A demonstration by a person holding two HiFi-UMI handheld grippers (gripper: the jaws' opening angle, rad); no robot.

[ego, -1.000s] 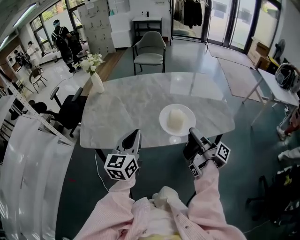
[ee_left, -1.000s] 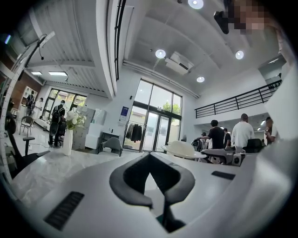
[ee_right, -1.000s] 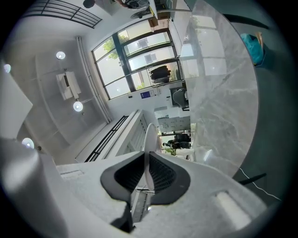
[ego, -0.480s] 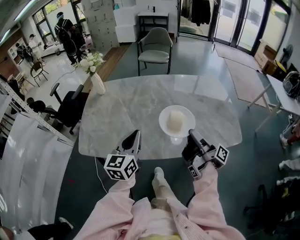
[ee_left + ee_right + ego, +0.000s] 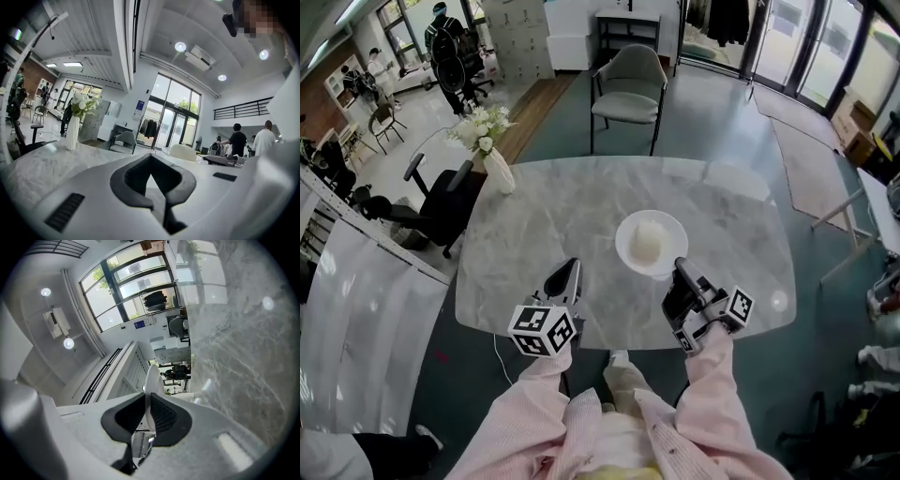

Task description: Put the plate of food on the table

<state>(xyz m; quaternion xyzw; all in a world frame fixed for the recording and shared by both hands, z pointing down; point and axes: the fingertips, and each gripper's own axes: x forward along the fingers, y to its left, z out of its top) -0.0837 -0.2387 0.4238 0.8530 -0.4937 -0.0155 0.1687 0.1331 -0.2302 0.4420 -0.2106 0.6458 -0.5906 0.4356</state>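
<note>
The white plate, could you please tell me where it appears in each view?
Head view: white plate centre-right, at the tips of the right gripper.
Left gripper view: apparently the pale shape right of centre, beyond the jaws.
Right gripper view: centre, edge-on, rim clamped between the jaws.
Shared landmark: the marble table, in all three.

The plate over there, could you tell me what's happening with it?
A person holds a gripper in each hand over a marble table. The right gripper is shut on the near rim of a white plate carrying pale food. The left gripper is shut and empty beside it. Whether the plate rests on the table is unclear.
</note>
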